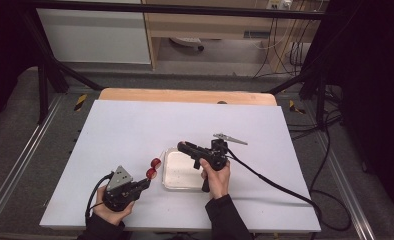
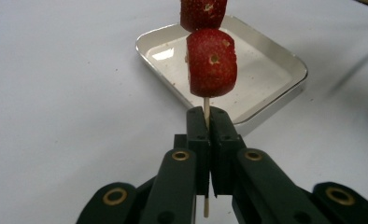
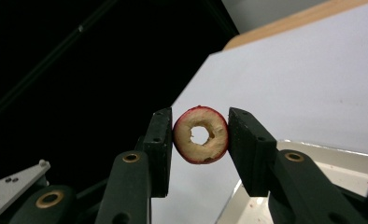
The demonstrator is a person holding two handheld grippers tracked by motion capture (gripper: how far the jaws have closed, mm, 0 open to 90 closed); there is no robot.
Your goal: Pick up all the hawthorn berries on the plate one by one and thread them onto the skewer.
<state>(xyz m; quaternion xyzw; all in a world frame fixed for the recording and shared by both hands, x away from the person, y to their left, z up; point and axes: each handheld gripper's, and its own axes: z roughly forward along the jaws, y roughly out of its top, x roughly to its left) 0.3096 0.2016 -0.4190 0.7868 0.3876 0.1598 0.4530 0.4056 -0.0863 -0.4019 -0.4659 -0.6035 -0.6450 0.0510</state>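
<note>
Right gripper view puts the cored fruit slice (image 3: 201, 135) at the centre: a red-skinned ring with pale flesh and a round hole through it, pinched at its two sides between the black jaws of the right gripper (image 3: 200, 140). Gripped by the rim, the hole stays open and unobstructed, which I judge is the point, since a stick has to pass through it.

That stick is the wooden skewer (image 2: 206, 111), clamped low on its shaft by the tightly closed jaws of the left gripper (image 2: 207, 122), its tip pointing away from the hand. Two red fruit pieces (image 2: 211, 63) already sit threaded on it, one behind the other, leaving the far end to take the next slice.

From the high view, the right gripper (image 1: 182, 146) hangs over the far left corner of the shallow white tray (image 1: 177, 180), reaching toward the skewered pieces (image 1: 153, 168), which hover just off the tray's left edge. The tray lies toward the near edge of the white table surface (image 1: 135, 130), at about its middle, likely there to catch juice and crumbs.
</note>
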